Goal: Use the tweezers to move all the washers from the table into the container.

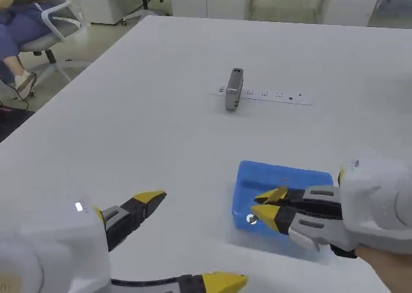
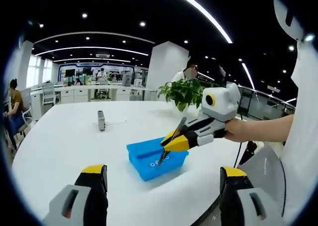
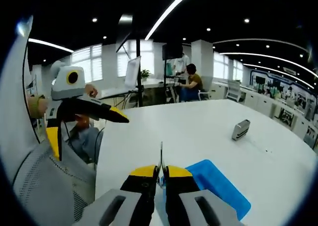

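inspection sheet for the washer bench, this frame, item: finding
Surface: white table.
Job's things: blue container under the right gripper; one washer in its corner by the tweezers tip.
Clutter: grey adapter on a power strip.
Grippers: right shut on tweezers; left gripper open, holding nothing.
Cables: dark cord hanging from the left gripper.
Surroundings: office chair, seated person, plant.

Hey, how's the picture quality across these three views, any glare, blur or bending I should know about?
Head view: soft even light, faint shadow beside the blue container; the left hand-held gripper close to the lens looks blurred and washed out. Left gripper view: fisheye bends the ceiling light strips into arcs. Right gripper view: windows blown out, tweezers a thin clear line.
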Available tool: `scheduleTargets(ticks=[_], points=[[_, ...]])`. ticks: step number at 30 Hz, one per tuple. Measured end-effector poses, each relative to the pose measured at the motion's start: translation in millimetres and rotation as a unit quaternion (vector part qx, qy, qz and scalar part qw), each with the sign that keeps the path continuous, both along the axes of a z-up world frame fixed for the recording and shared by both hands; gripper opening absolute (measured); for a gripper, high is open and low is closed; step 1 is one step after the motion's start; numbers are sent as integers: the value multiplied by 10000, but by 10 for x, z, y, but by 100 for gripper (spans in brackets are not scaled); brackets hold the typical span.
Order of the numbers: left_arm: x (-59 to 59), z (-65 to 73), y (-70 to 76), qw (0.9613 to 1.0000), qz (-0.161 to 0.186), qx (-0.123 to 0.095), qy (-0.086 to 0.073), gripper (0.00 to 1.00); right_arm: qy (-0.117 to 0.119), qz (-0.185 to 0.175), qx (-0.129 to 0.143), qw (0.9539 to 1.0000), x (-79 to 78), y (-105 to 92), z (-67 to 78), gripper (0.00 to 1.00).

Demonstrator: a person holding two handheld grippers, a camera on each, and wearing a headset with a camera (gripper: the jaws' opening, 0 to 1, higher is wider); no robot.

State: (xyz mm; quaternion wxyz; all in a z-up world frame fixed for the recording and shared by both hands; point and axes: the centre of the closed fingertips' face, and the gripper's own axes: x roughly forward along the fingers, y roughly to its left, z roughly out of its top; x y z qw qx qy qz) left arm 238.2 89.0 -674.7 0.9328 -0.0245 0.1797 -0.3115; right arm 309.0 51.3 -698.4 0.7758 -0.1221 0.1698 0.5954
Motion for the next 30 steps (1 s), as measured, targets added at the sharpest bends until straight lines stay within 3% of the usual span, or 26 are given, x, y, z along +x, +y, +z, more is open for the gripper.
scheduleTargets(ticks=[4, 7, 10, 14, 18, 25, 26, 30], points=[[27, 61, -38, 9999, 48, -55, -104, 96, 97, -314, -44, 9994, 273, -38, -50, 2], [-8, 82, -56, 9998, 81, -100, -151, 95, 366, -588, -105, 9975, 469, -44, -188, 3], [-62, 55, -34, 9998, 121, -117, -108, 95, 380, -672, -396, 9962, 616, -21, -362, 3], [-101, 30, 26, 9997, 205, -137, -60, 95, 565, -687, -446, 9950, 658, 59, -498, 3], [-119, 16, 111, 9995, 298, -106, -42, 94, 624, -667, -663, 9936, 675, 97, -657, 3], [-119, -12, 175, 9991, 403, -117, -5, 94, 650, -609, -861, 9923, 657, 94, -796, 3], [-118, -15, 179, 9991, 408, -119, -4, 94, 591, -625, -722, 9937, 677, 106, -757, 3], [-120, -19, 171, 9991, 399, -122, 4, 94, 628, -632, -768, 9931, 680, 92, -769, 3]])
